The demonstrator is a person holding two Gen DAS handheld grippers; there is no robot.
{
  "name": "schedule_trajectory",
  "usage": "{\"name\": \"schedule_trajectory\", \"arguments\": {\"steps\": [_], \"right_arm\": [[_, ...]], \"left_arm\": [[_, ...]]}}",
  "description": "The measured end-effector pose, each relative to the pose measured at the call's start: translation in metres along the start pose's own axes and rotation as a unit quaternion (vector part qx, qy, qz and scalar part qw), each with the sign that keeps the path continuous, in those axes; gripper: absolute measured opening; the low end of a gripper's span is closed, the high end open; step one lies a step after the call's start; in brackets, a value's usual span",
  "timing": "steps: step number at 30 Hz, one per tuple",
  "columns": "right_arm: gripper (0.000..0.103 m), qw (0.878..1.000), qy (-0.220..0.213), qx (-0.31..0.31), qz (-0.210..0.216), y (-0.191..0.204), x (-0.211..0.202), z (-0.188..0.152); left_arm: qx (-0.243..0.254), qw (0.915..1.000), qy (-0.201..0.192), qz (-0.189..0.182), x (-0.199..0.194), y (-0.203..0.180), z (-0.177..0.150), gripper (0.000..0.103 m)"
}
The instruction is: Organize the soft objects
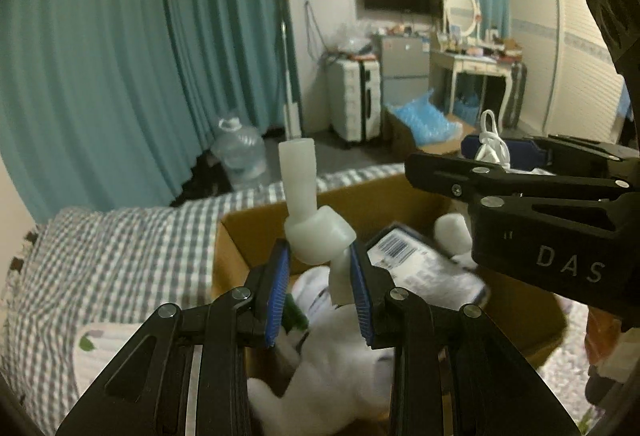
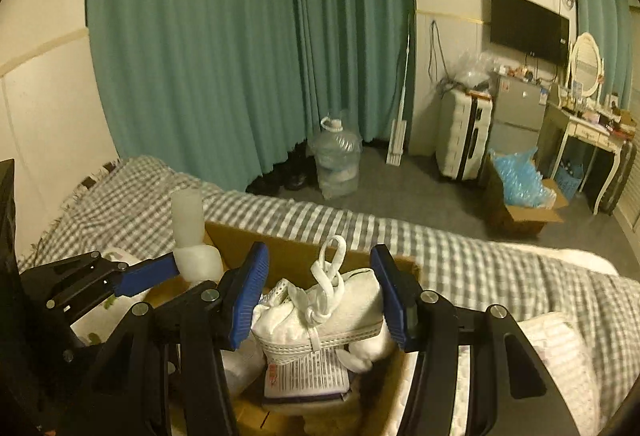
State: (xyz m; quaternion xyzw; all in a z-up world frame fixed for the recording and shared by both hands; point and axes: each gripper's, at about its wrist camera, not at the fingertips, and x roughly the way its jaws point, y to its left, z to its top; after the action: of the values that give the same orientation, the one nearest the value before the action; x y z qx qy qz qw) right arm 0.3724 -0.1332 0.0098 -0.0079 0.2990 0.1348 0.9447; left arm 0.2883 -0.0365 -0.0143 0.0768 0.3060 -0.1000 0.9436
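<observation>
Item one: my left gripper pinches a whitish soft-looking tube piece, blue pads pressed on its bulbous lower joint, the stem rising tilted above the cardboard box; I judge it is held high so it clears the box wall before going in. Item two: my right gripper brackets a white cloth bundle with a knotted strap; the pads sit at or just beside its two ends, and I cannot tell whether they bear on it. The bundle lies over the box, on top of a printed packet. Item three: the box, on the checked bedcover, already holds plush white pieces and the packet, leaving little free room inside. Clearances: the two grippers are near each other over the box, so crossing paths looks risky; the near wall and back wall hem both. Open bed lies left.
</observation>
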Motion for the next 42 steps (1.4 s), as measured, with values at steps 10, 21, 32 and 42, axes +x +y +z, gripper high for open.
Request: {"name": "schedule_trajectory", "arguments": {"steps": [10,21,32,42], "right_arm": [[0.085,1.0,-0.002,0.013,-0.011,-0.002,0.013,-0.01],[0.085,0.996,-0.068,0.01,-0.064,0.003,-0.136,0.034],[0.087,0.979,-0.171,-0.008,-0.107,0.033,-0.342,0.049],[0.103,0.964,-0.237,-0.043,-0.11,0.085,-0.403,-0.014]], "left_arm": [[0.005,0.9997,0.003,0.024,0.006,-0.005,-0.004,0.048],[-0.001,0.9952,-0.091,0.035,-0.126,-0.007,0.049,0.049],[-0.037,0.9688,-0.239,0.055,-0.308,0.013,0.07,0.079],[-0.076,0.9432,-0.304,0.109,-0.345,0.037,0.019,0.084]]}}
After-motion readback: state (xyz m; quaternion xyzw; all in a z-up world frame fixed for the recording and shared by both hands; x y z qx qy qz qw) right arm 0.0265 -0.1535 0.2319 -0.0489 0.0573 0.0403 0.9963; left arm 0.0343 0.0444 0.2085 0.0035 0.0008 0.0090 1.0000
